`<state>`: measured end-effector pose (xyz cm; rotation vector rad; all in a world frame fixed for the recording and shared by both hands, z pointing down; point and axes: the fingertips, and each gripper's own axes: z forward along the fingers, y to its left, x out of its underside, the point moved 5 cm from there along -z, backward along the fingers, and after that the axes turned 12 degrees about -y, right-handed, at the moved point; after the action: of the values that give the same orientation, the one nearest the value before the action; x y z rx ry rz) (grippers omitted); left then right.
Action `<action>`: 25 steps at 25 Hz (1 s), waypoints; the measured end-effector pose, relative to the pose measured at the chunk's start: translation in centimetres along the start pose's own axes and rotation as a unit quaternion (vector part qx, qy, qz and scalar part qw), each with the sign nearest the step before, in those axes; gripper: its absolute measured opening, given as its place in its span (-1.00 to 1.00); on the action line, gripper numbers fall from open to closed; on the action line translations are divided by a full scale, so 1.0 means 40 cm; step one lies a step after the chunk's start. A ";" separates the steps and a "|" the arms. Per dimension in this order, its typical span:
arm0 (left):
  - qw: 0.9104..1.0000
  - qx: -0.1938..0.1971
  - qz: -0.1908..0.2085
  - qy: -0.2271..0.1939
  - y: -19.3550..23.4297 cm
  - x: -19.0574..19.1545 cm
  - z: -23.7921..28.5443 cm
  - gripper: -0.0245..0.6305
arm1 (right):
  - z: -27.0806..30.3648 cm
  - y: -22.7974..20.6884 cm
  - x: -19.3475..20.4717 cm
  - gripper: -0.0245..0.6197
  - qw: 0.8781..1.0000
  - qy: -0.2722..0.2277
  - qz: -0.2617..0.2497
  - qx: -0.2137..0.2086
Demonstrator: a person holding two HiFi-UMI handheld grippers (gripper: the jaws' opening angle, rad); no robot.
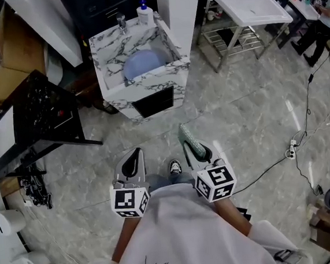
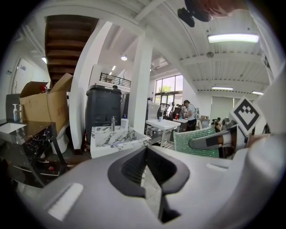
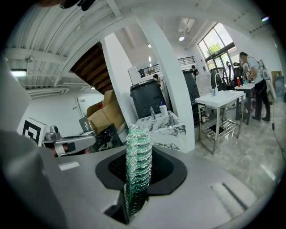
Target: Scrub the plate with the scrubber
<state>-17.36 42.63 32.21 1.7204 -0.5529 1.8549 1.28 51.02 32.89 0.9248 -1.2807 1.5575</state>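
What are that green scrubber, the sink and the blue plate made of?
Scrubber: seemingly synthetic mesh, green, glittery threads catching light.
Sink: white with dark veins, marble or a marble-look finish.
Plate: smooth pale blue; plastic or ceramic, unclear.

My head camera looks steeply down over the person's shoulders (image 1: 181,237) onto the left claw (image 1: 132,160) and right claw (image 1: 197,148), close below. It also takes in the floor (image 1: 251,120), with the marble sink (image 1: 111,52) farther ahead. Each claw camera rides just behind its own jaws and faces level across the room. Both also take in that sink (image 2: 114,136), and each catches the other claw at its edge.
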 end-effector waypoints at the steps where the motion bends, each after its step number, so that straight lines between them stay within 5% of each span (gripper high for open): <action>1: 1.000 -0.003 -0.001 0.001 0.007 -0.001 0.012 -0.77 | 0.010 -0.010 -0.002 -0.74 1.000 0.003 0.000 0.000; 13: 1.000 -0.010 -0.026 0.008 0.108 0.017 0.186 -0.77 | 0.162 -0.077 -0.024 -0.75 0.999 0.042 -0.019 -0.003; 25: 0.999 0.004 -0.045 0.007 0.313 -0.019 0.501 -0.77 | 0.431 -0.126 -0.134 -0.74 0.995 0.079 -0.055 -0.023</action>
<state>-9.92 20.28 34.23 1.7076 -0.4565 1.8072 7.95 33.52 32.74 0.8131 -1.1314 1.4777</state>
